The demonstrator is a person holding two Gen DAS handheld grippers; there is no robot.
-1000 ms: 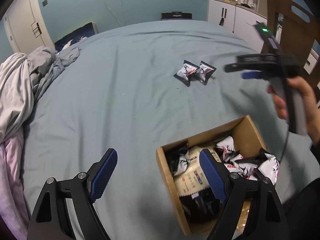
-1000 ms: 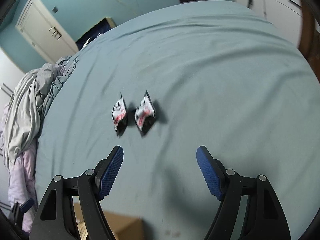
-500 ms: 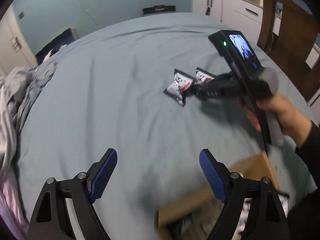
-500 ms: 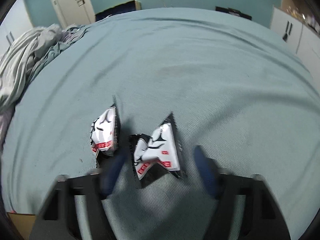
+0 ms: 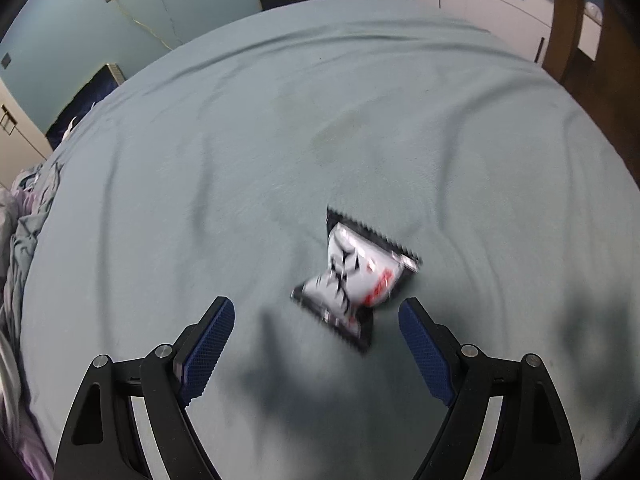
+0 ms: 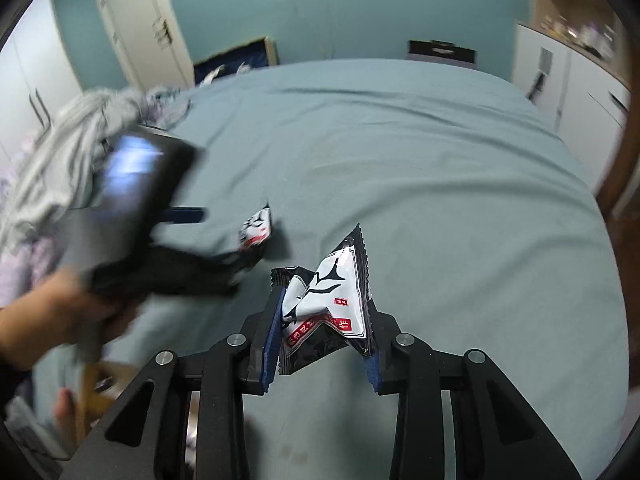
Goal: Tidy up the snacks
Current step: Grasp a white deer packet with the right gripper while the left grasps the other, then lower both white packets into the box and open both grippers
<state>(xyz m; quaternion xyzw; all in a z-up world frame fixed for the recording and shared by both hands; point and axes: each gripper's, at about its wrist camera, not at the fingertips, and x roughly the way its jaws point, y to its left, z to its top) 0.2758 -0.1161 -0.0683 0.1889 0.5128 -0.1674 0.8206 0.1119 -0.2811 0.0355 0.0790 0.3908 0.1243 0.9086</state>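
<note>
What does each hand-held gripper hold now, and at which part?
The right hand-held gripper holds one snack packet by its lower half. The left hand-held gripper holds nothing; another packet lies ahead of it.

A blue-green sheet (image 5: pixel 248 152) is covering the bed; crumpled grey bedding (image 6: pixel 60 148) is lying at its side; white cupboards (image 6: pixel 576 80) are standing beyond.

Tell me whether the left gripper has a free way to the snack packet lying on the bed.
Probably yes. The left gripper is open, and the snack packet lies flat on the bed sheet just ahead of its fingertips, with nothing between. The right gripper is busy holding another packet.
</note>
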